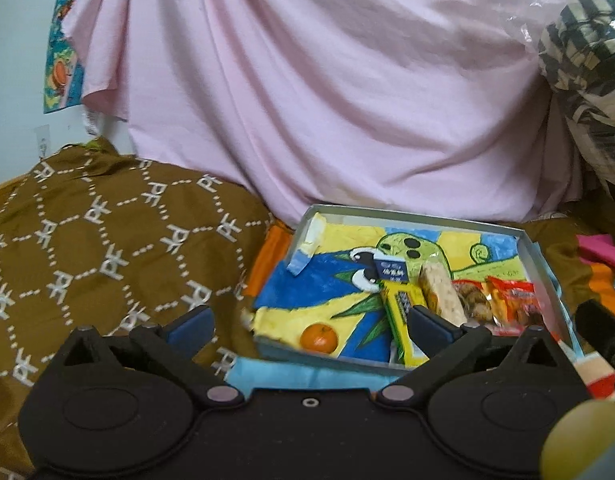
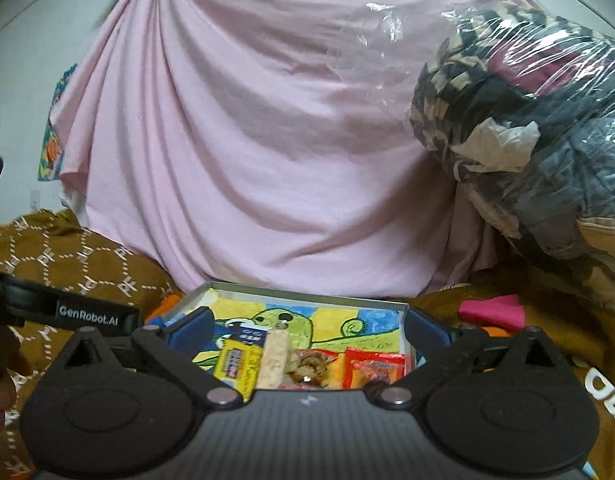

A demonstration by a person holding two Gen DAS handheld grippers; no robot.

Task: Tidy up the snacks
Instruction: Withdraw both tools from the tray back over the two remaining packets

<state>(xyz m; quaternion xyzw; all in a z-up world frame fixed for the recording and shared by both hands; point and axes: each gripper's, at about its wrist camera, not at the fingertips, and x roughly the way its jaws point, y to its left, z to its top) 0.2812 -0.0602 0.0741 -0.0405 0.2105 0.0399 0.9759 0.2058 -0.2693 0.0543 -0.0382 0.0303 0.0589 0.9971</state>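
Both grippers, left [image 1: 309,322] and right [image 2: 307,326], are held wide open with nothing gripped. Snacks are lined up at about 4 o'clock in the tray [image 1: 411,214]: yellow pack [image 1: 401,316], rice bar [image 1: 441,294], red packs [image 1: 513,300]. They're packed tight, so two could easily get pinched together, or the tray shoved on that soft blanket [image 1: 107,220].

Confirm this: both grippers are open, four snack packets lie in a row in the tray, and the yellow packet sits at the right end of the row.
Wrong on one point: the left wrist view shows the yellow packet at the left end of the row, not the right. The red packet is at the right end. Both grippers are open, and four packets lie in the tray.
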